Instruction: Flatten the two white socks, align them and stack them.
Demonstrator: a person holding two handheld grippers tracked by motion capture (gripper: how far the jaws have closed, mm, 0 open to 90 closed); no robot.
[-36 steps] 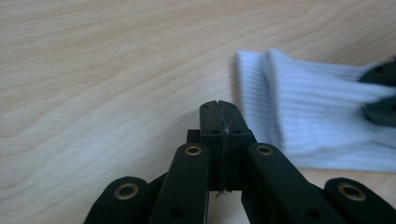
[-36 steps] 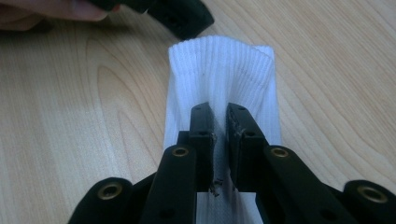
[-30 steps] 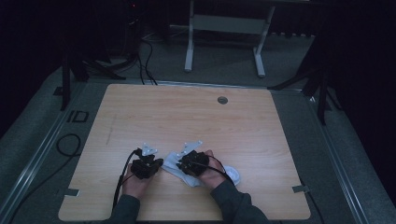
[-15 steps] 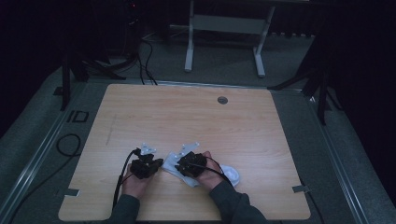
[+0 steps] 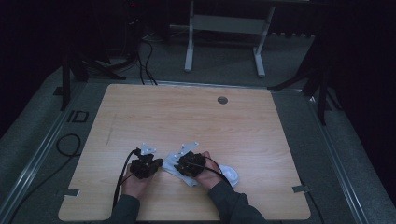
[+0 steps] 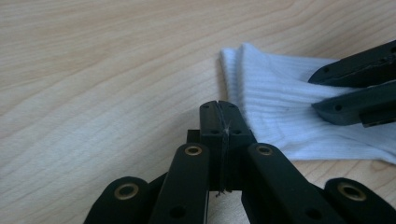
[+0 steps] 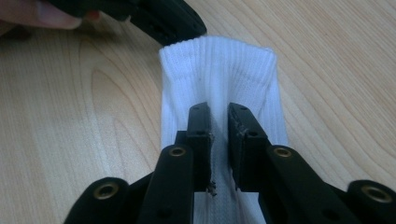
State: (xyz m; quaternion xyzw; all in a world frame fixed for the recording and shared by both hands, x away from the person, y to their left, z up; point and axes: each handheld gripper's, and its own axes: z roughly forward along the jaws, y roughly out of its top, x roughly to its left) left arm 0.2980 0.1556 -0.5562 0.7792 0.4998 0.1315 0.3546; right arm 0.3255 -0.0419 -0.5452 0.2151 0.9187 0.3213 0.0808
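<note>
The white ribbed sock [image 7: 219, 93] looks soft, light and floppy — best pinched at its cuff edge. Over its middle, the right gripper [image 7: 218, 126] stands slightly parted with a fold of fabric between its jaws, though whether it truly grips I cannot tell. The left gripper [image 6: 218, 122] is pressed closed on nothing, just beside the sock's cuff.

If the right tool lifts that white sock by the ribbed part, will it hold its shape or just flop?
Most likely flop: the white sock is thin ribbed knit lying flat on the table, so the unheld length would hang. It looks light for its size. The ribs should give the right tool decent grip, though its jaws stand slightly apart over the fabric, so the hold is not yet firm.
</note>
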